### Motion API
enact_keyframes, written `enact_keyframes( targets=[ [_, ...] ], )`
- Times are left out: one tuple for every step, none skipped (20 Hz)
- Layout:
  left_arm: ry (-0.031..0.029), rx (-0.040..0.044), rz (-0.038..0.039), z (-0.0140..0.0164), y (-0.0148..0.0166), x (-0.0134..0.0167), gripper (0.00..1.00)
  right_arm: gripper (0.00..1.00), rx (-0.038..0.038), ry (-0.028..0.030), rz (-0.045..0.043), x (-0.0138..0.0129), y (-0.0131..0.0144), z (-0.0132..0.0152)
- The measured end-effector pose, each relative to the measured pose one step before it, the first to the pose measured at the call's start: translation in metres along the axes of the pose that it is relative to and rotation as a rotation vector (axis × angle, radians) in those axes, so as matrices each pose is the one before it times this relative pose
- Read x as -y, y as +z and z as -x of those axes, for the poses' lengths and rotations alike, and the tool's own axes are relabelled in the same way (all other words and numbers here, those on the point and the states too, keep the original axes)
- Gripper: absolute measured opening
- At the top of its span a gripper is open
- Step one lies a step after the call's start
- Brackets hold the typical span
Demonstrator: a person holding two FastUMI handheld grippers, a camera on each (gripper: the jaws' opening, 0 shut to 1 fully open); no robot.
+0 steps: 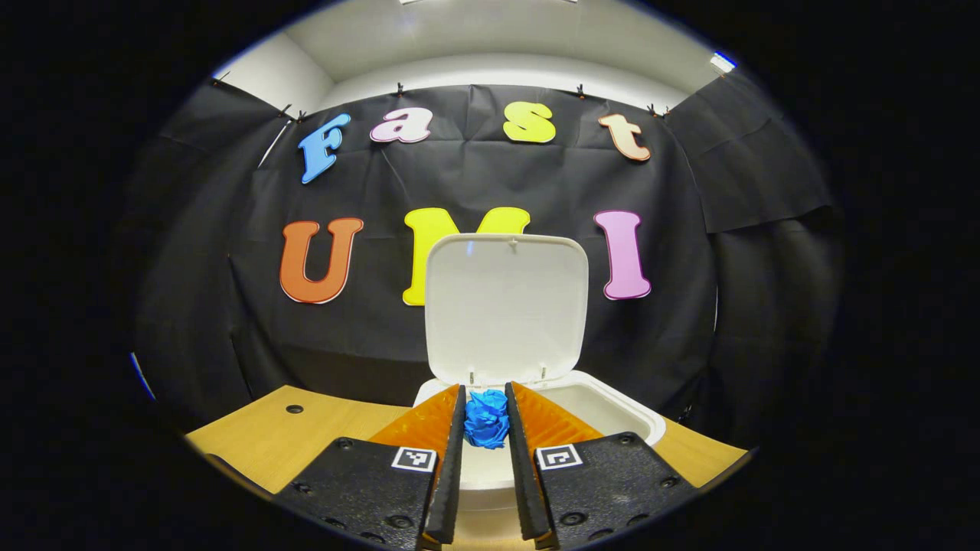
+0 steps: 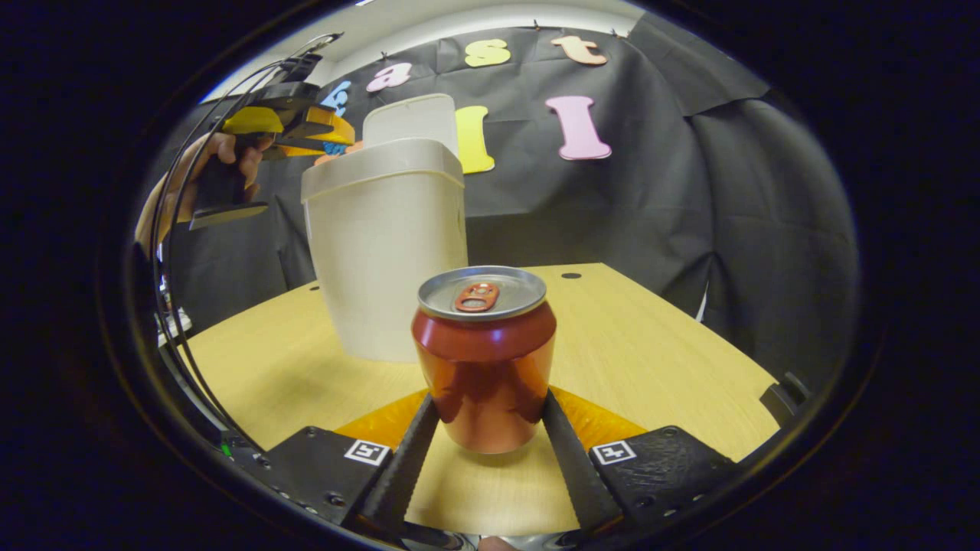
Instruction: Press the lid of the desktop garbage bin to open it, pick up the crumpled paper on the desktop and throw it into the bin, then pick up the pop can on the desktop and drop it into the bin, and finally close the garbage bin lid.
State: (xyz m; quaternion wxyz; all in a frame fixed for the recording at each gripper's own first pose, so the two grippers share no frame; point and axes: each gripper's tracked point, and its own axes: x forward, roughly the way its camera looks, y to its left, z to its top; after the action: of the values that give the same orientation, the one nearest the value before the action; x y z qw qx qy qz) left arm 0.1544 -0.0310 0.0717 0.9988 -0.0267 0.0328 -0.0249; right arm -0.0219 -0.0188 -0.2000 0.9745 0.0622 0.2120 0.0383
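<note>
Your pop can (image 2: 484, 360) stands upright on the wooden bench (image 2: 651, 344), long axis vertical, its silver top and pull tab facing up, well in from the bench's edges and just in front of the garbage bin (image 2: 387, 252). Your right hand-held gripper (image 2: 490, 417) has a finger on each side of the can's lower body and both appear to touch its smooth, glossy red wall, so it looks closed on the can, which rests on the bench. In the left gripper view, your left hand-held gripper (image 1: 485, 419) holds the crumpled paper (image 1: 487, 417), a wrinkled blue ball, pinched between its two ribbed fingers at a narrow opening, directly above the open mouth of the bin (image 1: 612, 409). The bin is matte off-white plastic with rounded corners, taller than the can, tapering toward its base; its lid (image 1: 505, 306) stands hinged upright at the back, inner face toward you, a flat rounded square. In the right gripper view the bin sits between the can and your left hand (image 2: 230, 164), which grips the left hand-held gripper's handle up by the bin's rim, with a cable (image 2: 172, 222) looping down beside it. The bench top is pale wood grain with small dark round holes (image 2: 570, 275) near its far edge.
</note>
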Motion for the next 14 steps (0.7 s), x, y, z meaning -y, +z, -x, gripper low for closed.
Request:
enact_keyframes(
  targets=[
    [-0.00294,-0.00597,-0.00074,-0.0024,-0.00189,0.00158,0.34,0.8,0.00395,-0.00083,-0.00046,0.00075,0.00081,0.00078],
    [-0.0012,-0.00746,-0.00006,-0.00321,-0.00094,0.00154,0.34,0.8,0.00493,0.00155,-0.00057,-0.00007,0.00213,0.00047],
    [0.00372,-0.00869,0.00028,-0.00257,-0.00129,0.00073,0.35,0.8,0.0103,0.00451,-0.00625,-0.00067,0.00291,0.00164],
    [-0.00029,-0.00894,-0.00483,-0.00121,-0.00204,-0.00028,0.36,0.81,0.01077,0.00597,-0.00402,-0.00181,0.00354,0.00153],
    [-0.00387,-0.00607,-0.00391,-0.00163,-0.00117,0.00266,0.4,0.8,0.00841,0.00304,0.00038,-0.00133,0.00118,0.00123],
    [-0.00305,-0.00587,-0.00266,0.00011,-0.00113,0.00128,0.41,0.8,0.00728,0.00236,0.00342,-0.00135,0.00204,0.00055],
    [-0.00566,-0.00432,-0.00073,0.00003,-0.00004,0.00178,0.51,0.8,0.00262,0.00225,0.00255,-0.00169,0.00047,-0.00087],
    [-0.00374,-0.00339,-0.00053,-0.00012,-0.00063,0.00221,0.46,0.8,0.00107,0.00302,0.00082,-0.0012,-0.00004,0.00008],
    [-0.00364,-0.00012,-0.00049,0.00031,0.00031,0.00115,0.67,0.8,-0.00224,0.002,0.00005,-0.00046,-0.00108,-0.00012],
    [-0.00086,0.00498,0.00385,0.00081,0.00293,0.00053,0.7,0.8,-0.00045,-0.00134,-0.00033,0.00064,0.0003,-0.00006],
    [0.00179,0.00671,0.00271,-0.00039,0.0011,-0.00106,1.0,0.8,0.00017,-0.0037,0.00021,0.00096,-0.00155,0.00043],
    [0.00222,-0.00021,0.0029,0.00065,-0.00075,-0.00016,0.97,0.8,0.00022,-0.00274,-0.00153,0.00036,0.00065,0.00008],
    [0.00007,-0.0039,0.00411,0.00063,-0.00222,0.00009,0.97,0.8,0.00242,-0.00362,-0.00173,0.00155,0.00108,0.00125],
    [0.001,-0.00404,0.00683,0.00194,-0.00139,-0.00057,0.97,0.8,0.00279,-0.00283,-0.00108,0.00105,0.00118,0.00036]
  ],
)
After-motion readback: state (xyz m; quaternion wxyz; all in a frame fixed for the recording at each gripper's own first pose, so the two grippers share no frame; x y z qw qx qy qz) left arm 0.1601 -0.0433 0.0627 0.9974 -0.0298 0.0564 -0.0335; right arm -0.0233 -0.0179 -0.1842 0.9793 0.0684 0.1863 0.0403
